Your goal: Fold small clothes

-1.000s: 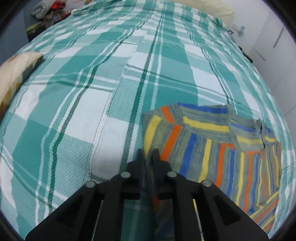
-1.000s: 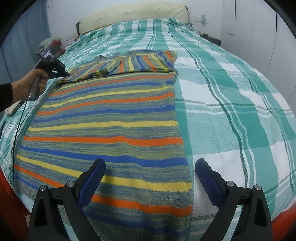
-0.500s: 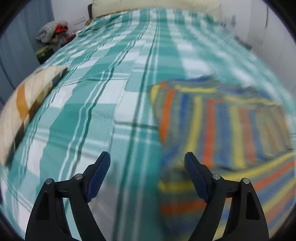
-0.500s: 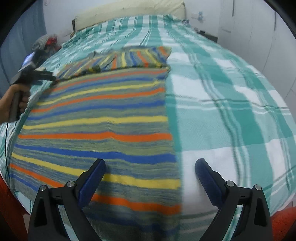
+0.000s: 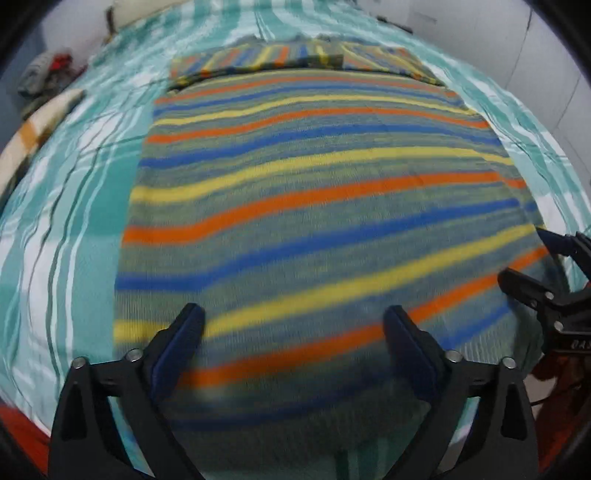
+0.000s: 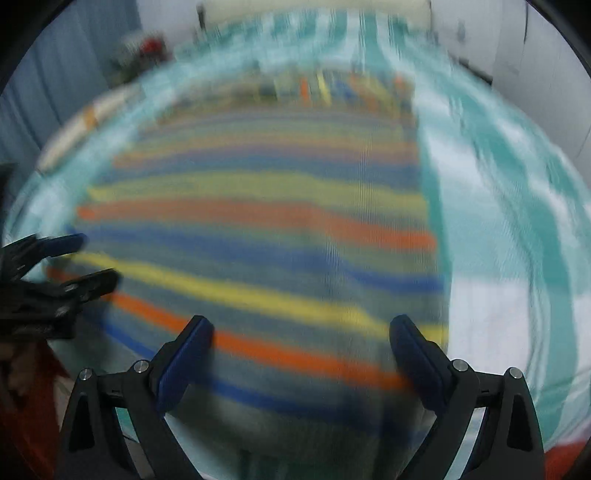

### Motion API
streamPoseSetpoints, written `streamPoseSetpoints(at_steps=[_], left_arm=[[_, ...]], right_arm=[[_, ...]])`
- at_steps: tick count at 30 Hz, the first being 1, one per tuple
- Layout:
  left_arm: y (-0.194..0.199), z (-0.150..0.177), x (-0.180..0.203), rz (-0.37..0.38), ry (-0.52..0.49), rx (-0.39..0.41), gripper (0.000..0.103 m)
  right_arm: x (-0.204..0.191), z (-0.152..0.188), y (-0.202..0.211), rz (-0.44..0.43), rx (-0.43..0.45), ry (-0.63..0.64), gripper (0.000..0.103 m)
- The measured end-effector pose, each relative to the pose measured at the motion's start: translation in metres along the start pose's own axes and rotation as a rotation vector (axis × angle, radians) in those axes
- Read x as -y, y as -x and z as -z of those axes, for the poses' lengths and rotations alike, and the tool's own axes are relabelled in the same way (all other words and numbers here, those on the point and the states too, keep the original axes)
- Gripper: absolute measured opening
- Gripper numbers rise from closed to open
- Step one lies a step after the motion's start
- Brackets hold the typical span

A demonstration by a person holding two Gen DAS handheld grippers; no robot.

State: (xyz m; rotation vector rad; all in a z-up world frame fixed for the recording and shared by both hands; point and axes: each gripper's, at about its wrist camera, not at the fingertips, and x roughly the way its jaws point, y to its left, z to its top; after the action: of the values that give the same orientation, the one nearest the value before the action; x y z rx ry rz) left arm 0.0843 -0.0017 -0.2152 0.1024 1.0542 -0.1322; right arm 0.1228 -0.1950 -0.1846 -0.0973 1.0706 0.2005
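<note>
Left tool [image 5: 293, 347] has let go, opening wide; right tool [image 6: 301, 354] wide; one sweater [image 5: 317, 206].

A sweater [image 5: 317, 206] lies flat on a bed [image 5: 74, 206], its folded sleeves at the far end; a pillow [image 5: 33, 129] sits left of it, clothes [image 5: 44, 74] beyond, both grippers' fingers [image 5: 184, 332] at its near hem.

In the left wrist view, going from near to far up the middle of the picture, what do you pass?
Left claw, open → striped sweater body → its sleeves folded across the top → green plaid bedsheet → pale pillow at the head of the bed.
</note>
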Motion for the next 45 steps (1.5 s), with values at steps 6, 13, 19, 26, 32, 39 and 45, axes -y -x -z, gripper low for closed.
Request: streamPoseSetpoints(at_steps=[6, 13, 19, 26, 32, 39, 45], left_arm=[[-0.004, -0.001, 0.004, -0.007, -0.002, -0.011, 0.102], [-0.004, 0.008, 0.005, -0.015, -0.013, 0.014, 0.102], [-0.005, 0.009, 0.007, -0.03, -0.015, 0.024, 0.103], [-0.005, 0.01, 0.008, -0.033, -0.015, 0.026, 0.103], [-0.005, 0.009, 0.008, -0.033, -0.015, 0.026, 0.103], [-0.005, 0.009, 0.008, -0.034, -0.015, 0.025, 0.103], [-0.005, 0.009, 0.008, -0.034, -0.014, 0.025, 0.103]], right_arm=[[-0.01, 0.012, -0.002, 0.065, 0.053, 0.035, 0.103], [-0.012, 0.013, -0.005, 0.086, 0.063, 0.054, 0.103], [-0.013, 0.014, -0.006, 0.099, 0.066, 0.064, 0.103], [-0.014, 0.013, -0.007, 0.107, 0.061, 0.067, 0.103], [-0.016, 0.012, -0.008, 0.118, 0.055, 0.064, 0.103], [-0.016, 0.012, -0.008, 0.122, 0.052, 0.061, 0.103], [-0.016, 0.012, -0.008, 0.122, 0.052, 0.061, 0.103]])
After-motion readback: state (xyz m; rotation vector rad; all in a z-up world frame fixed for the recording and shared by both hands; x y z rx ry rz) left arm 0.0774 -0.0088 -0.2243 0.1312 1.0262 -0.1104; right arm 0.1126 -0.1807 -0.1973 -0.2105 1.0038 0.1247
